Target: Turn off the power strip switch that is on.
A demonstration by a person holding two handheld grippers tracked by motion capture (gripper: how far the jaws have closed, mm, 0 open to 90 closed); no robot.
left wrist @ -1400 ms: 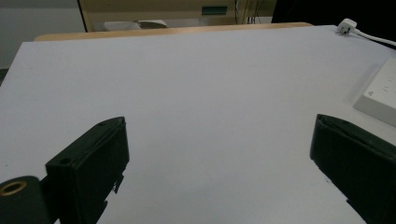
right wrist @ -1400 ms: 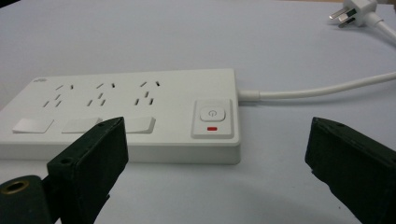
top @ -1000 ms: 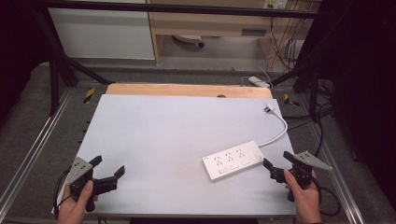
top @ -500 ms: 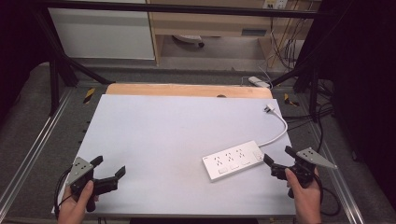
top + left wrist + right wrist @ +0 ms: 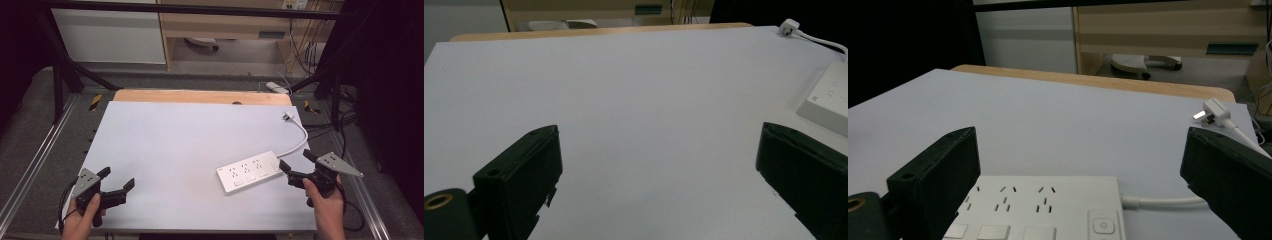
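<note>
Power strip near surface's right edge: rigid, light, smooth plastic; grip across its narrow sides. Right gripper and left gripper jaws open, empty.

We see a power strip lying on the table, toward its near right part. Its cord runs from the strip's right end back to a plug near the far right corner. Our left gripper sits at the near left corner, well apart from the strip; our right gripper is just beside the strip's right end.
</note>
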